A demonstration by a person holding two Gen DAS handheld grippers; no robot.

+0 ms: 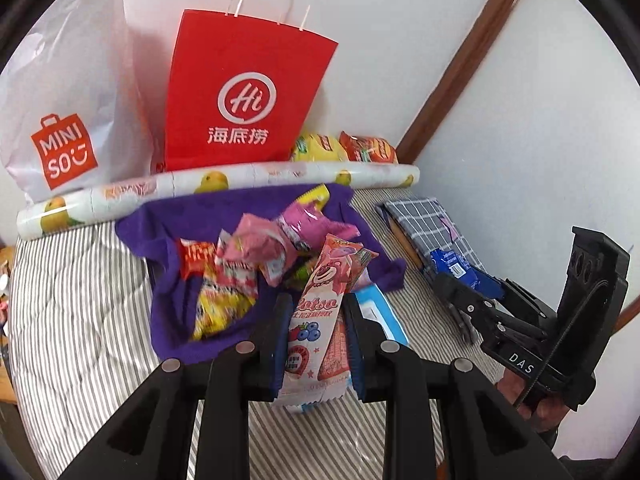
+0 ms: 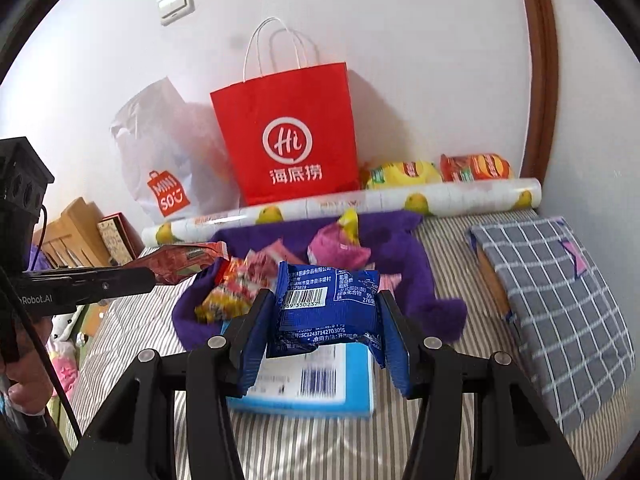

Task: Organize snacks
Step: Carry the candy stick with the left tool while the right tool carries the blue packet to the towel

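pink wrapper fills the middle of your left wrist view: your left gripper [image 1: 316,344] has its jaws pinching a long pink lotso snack packet [image 1: 320,312], held upright between the blue pads. beyond it, toward 12 o'clock, the snack pile [image 1: 256,256] lies on a purple cloth [image 1: 168,280] spread over the striped bedding [image 1: 80,300]. further back at 12 a red paper bag [image 1: 244,96] stands against the wall, with a white miniso bag [image 1: 68,120] at 10 o'clock and a fruit-print roll [image 1: 208,188] lying across in front of both. at 3 o'clock your right gripper [image 1: 472,280] enters, carrying a blue snack packet [image 1: 460,268].

in the right wrist view, your right gripper [image 2: 324,320] has its jaws pinching the blue snack packet [image 2: 324,304], barcode side facing the camera. just below it a light blue box [image 2: 312,384] rests on the striped bedding [image 2: 140,328]. the purple cloth [image 2: 420,280] and snack pile [image 2: 240,284] sit toward 12, the red paper bag [image 2: 288,136] behind them. a grey checked pouch [image 2: 560,304] lies at 3 o'clock. at 9 o'clock your left gripper [image 2: 152,276] shows side-on, holding the pink lotso snack packet [image 2: 184,260].
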